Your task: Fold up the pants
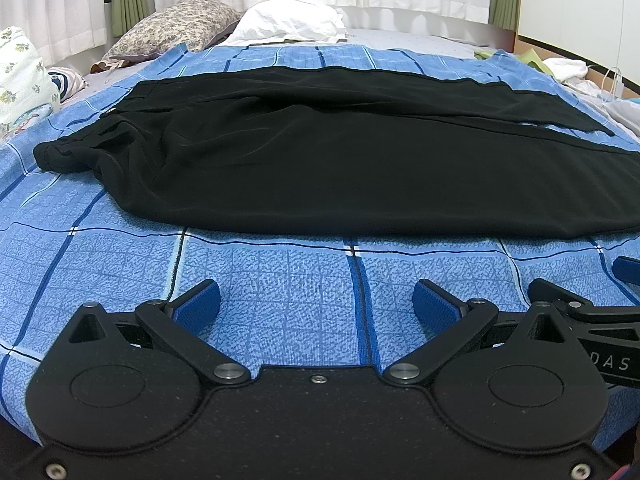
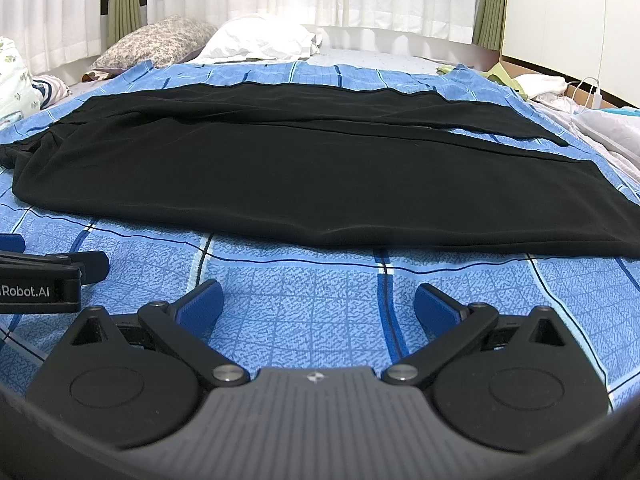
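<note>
One pair of black pants point(image 1: 340, 160) is lying on the bed point(image 1: 280, 280); left gripper point(image 1: 316, 304) and right gripper point(image 2: 316, 304) fingers are gaping wide, holding nothing.

You can read two bits of lettering, both white on black. On the right gripper point(image 1: 618, 354) body — at your left camera's right edge — the letters "DAS". On the left gripper point(image 2: 38, 280) body, at your right camera's left edge, "Robot.AI", its start cut off.
</note>
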`<state>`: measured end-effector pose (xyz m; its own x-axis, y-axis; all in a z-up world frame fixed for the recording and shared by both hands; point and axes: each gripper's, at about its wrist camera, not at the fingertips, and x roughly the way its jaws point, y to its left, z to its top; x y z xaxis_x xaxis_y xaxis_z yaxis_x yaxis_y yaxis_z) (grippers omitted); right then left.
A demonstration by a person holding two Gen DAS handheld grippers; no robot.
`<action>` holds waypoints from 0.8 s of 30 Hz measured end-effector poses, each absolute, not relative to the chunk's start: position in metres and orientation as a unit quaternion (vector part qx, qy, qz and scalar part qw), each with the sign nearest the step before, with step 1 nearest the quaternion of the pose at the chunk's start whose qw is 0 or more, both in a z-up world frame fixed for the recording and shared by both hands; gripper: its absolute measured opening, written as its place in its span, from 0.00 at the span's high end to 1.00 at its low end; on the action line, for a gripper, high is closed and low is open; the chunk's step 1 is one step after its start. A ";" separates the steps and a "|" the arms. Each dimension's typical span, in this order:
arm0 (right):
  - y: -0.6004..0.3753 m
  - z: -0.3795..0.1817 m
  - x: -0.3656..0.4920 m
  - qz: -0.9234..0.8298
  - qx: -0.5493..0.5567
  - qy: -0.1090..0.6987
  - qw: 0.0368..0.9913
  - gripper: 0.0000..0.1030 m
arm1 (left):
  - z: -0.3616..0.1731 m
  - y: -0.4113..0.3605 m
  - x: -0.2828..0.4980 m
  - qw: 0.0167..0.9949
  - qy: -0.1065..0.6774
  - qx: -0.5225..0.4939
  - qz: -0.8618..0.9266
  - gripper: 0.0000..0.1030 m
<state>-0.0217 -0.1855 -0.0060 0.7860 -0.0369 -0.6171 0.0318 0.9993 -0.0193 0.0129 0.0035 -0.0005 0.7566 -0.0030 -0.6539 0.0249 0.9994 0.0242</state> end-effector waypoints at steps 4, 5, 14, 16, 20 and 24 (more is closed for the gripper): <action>-0.185 -0.006 -0.022 -0.018 -0.004 0.326 0.945 0.00 | -0.002 0.005 0.016 0.937 0.348 0.016 -0.007 0.00; -0.185 -0.006 -0.022 -0.018 -0.004 0.326 0.945 0.00 | -0.002 0.005 0.017 0.938 0.347 0.016 -0.007 0.00; -0.185 -0.006 -0.022 -0.018 -0.004 0.326 0.945 0.00 | 0.002 0.003 0.013 0.937 0.349 0.016 -0.007 0.00; -0.185 -0.006 -0.022 -0.018 -0.004 0.326 0.945 0.00 | 0.002 0.003 0.013 0.937 0.349 0.016 -0.007 0.00; -0.185 -0.006 -0.022 -0.018 -0.004 0.326 0.945 0.00 | 0.002 0.004 0.016 0.937 0.348 0.016 -0.007 0.00; -0.185 -0.005 -0.022 -0.019 -0.004 0.326 0.945 0.00 | 0.002 0.005 0.020 0.938 0.347 0.016 -0.007 0.00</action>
<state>-0.0224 -0.1854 -0.0054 0.7874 -0.0379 -0.6153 0.0324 0.9993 -0.0200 0.0199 0.0053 0.0022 0.7595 -0.0023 -0.6505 0.0247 0.9994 0.0253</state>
